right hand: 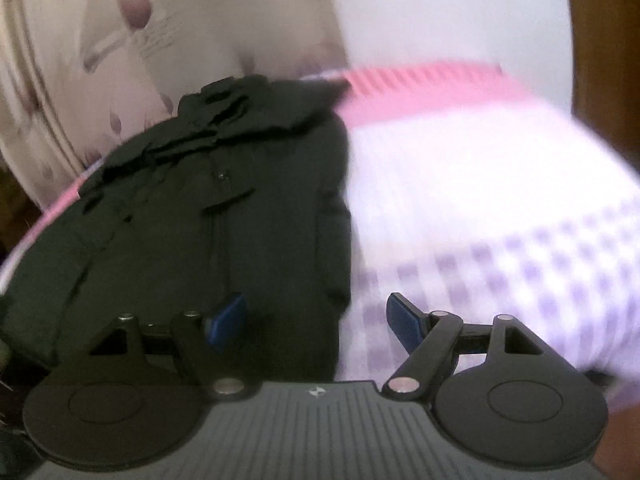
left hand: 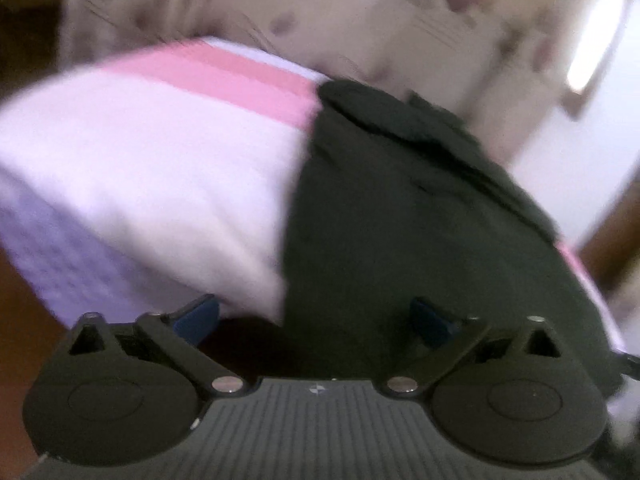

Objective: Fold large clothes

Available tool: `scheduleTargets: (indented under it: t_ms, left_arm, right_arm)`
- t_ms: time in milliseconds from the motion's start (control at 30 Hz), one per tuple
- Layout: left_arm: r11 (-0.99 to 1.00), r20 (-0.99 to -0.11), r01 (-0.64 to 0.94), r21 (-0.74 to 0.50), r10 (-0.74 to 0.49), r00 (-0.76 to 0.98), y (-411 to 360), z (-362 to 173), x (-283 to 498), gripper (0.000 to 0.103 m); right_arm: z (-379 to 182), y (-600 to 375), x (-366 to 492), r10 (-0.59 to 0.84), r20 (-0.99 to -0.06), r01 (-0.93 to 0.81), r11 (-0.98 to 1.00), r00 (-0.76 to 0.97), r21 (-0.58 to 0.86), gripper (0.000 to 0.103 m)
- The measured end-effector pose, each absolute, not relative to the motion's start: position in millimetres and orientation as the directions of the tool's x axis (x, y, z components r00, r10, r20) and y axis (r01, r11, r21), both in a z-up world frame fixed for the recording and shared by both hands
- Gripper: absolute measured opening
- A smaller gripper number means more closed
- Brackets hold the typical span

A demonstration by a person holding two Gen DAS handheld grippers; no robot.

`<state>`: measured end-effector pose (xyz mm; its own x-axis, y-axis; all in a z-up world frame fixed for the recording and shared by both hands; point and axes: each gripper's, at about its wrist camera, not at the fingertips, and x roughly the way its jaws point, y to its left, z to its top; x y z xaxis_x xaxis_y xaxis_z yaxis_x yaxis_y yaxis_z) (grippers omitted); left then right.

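A large black garment [left hand: 420, 216] lies spread on a bed with a white, pink and lilac-checked cover [left hand: 152, 160]. In the left wrist view it fills the right half. My left gripper [left hand: 316, 320] is open and empty, near the garment's near left edge. In the right wrist view the garment [right hand: 208, 216] lies on the left with its collar bunched at the far end, on the bed cover [right hand: 480, 200]. My right gripper [right hand: 316, 320] is open and empty, straddling the garment's near right edge. Both views are motion-blurred.
A beige flowered curtain [left hand: 320, 12] hangs behind the bed, also seen in the right wrist view [right hand: 120, 40]. A white wall [right hand: 440, 8] and brown wooden furniture [right hand: 600, 40] stand at the right. Dark floor [left hand: 24, 300] shows beside the bed.
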<state>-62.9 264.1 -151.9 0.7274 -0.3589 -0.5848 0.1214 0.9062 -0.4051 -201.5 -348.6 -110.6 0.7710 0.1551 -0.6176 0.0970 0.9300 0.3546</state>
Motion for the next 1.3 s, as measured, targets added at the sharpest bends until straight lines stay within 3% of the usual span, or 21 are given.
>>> scheduleTargets:
  t_ms: [33, 100, 167, 267, 300, 433, 500, 567, 633, 667, 700, 767, 800, 833, 867, 900, 1000, 1033, 1300]
  left_arm:
    - [0.893, -0.586, 0.149, -0.424, -0.396, 0.707, 262.2, -153.9, -63.6, 0.085]
    - [0.884, -0.599, 0.185, -0.429, -0.432, 0.675, 254.3, -157.3, -64.7, 0.065]
    - [0.891, -0.595, 0.197, -0.409, -0.424, 0.682, 247.7, -156.6, -69.4, 0.059]
    - [0.889, -0.585, 0.196, -0.413, -0.424, 0.692, 245.9, -155.8, -74.9, 0.04]
    - [0.89, -0.582, 0.193, -0.412, -0.42, 0.696, 246.3, -154.6, -75.6, 0.035]
    - [0.895, -0.563, 0.211, -0.392, -0.415, 0.715, 247.8, -146.9, -82.9, 0.03]
    - [0.893, -0.552, 0.219, -0.393, -0.42, 0.721, 250.0, -146.5, -84.9, 0.03]
    - [0.888, -0.558, 0.214, -0.406, -0.427, 0.711, 253.6, -148.3, -84.2, 0.035]
    - [0.887, -0.567, 0.207, -0.414, -0.429, 0.703, 255.6, -151.3, -83.5, 0.056]
    - [0.89, -0.572, 0.201, -0.408, -0.421, 0.704, 256.2, -153.0, -83.9, 0.077]
    - [0.896, -0.575, 0.192, -0.401, -0.409, 0.708, 256.3, -154.8, -84.9, 0.09]
    - [0.892, -0.568, 0.194, -0.409, -0.415, 0.711, 255.9, -156.7, -85.4, 0.091]
    - [0.888, -0.564, 0.198, -0.415, -0.423, 0.709, 254.9, -157.1, -84.1, 0.086]
    - [0.887, -0.567, 0.202, -0.414, -0.425, 0.705, 254.3, -157.9, -82.6, 0.077]
    - [0.889, -0.58, 0.206, -0.41, -0.428, 0.693, 251.6, -158.5, -79.7, 0.046]
    - [0.887, -0.586, 0.212, -0.41, -0.434, 0.685, 249.7, -158.6, -77.8, 0.031]
    - [0.908, -0.586, 0.217, -0.358, -0.399, 0.705, 240.4, -151.5, -82.5, 0.02]
    - [0.912, -0.586, 0.218, -0.347, -0.392, 0.709, 239.0, -148.0, -84.9, 0.018]
    - [0.855, -0.438, 0.203, -0.478, -0.432, 0.789, 253.3, -107.8, -103.3, 0.015]
  right_arm:
    - [-112.4, -349.7, -205.0, 0.168, -0.609, 0.097, 0.921, 0.775, 0.377, 0.078]
    - [-116.6, -349.5, -208.7, 0.19, -0.605, 0.091, 0.911, 0.773, 0.402, 0.078]
    - [-121.0, -345.9, -210.0, 0.201, -0.61, 0.088, 0.908, 0.767, 0.41, 0.076]
    - [-123.3, -335.5, -210.3, 0.23, -0.608, 0.063, 0.905, 0.76, 0.422, 0.059]
    - [-124.2, -333.7, -209.6, 0.24, -0.608, 0.059, 0.901, 0.757, 0.43, 0.048]
    - [-122.2, -331.6, -209.3, 0.286, -0.588, 0.042, 0.876, 0.757, 0.48, 0.025]
    - [-121.6, -339.7, -211.6, 0.322, -0.557, 0.042, 0.839, 0.765, 0.543, 0.023]
    - [-125.1, -348.4, -213.9, 0.33, -0.551, 0.054, 0.822, 0.766, 0.567, 0.023]
    - [-128.4, -350.6, -211.9, 0.342, -0.558, 0.05, 0.82, 0.756, 0.571, 0.024]
    - [-129.8, -352.4, -210.9, 0.351, -0.553, 0.059, 0.805, 0.756, 0.591, 0.025]
    - [-131.0, -353.7, -209.7, 0.357, -0.553, 0.068, 0.794, 0.752, 0.605, 0.027]
    - [-133.5, -353.5, -205.8, 0.385, -0.546, 0.061, 0.775, 0.744, 0.629, 0.04]
    - [-133.9, -352.4, -203.8, 0.397, -0.537, 0.055, 0.764, 0.745, 0.642, 0.051]
    - [-133.4, -349.9, -201.8, 0.402, -0.532, 0.051, 0.761, 0.745, 0.646, 0.054]
    - [-131.3, -345.5, -199.0, 0.395, -0.543, 0.045, 0.778, 0.741, 0.627, 0.054]
    - [-129.2, -341.1, -197.3, 0.383, -0.556, 0.039, 0.798, 0.738, 0.602, 0.053]
    - [-125.7, -334.3, -196.6, 0.372, -0.568, 0.024, 0.822, 0.734, 0.569, 0.025]
    - [-124.8, -335.4, -197.4, 0.373, -0.565, 0.024, 0.82, 0.736, 0.573, 0.021]
    - [-106.7, -354.5, -211.7, 0.47, -0.41, -0.026, 0.681, 0.781, 0.732, 0.015]
